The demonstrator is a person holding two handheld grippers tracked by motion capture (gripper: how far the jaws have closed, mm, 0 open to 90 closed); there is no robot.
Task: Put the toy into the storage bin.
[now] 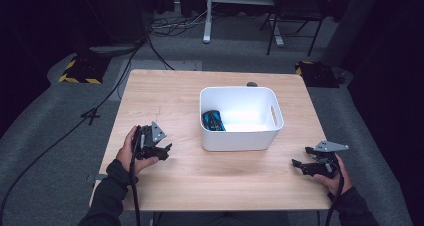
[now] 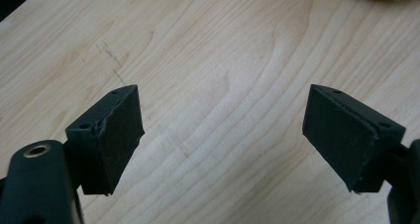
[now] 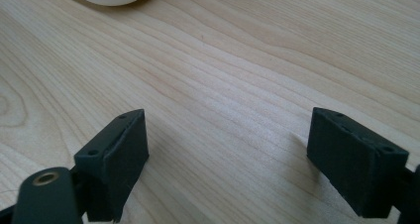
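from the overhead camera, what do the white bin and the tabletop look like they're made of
The white bin looks like moulded plastic: smooth matte walls, rounded corners and a slot handle cut in one side. The tabletop looks like light wood or wood-look laminate: pale grain lines run across it, with a low sheen; which of the two cannot be told.

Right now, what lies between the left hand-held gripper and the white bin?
Only bare wooden table lies between the left hand-held gripper and the white bin, as the high view shows.

My left hand: holds left gripper near the tabletop's left edge, jaws spread wide, nothing between. My right hand: holds right gripper near the front right corner, jaws likewise wide apart. Both forearms sleeved.
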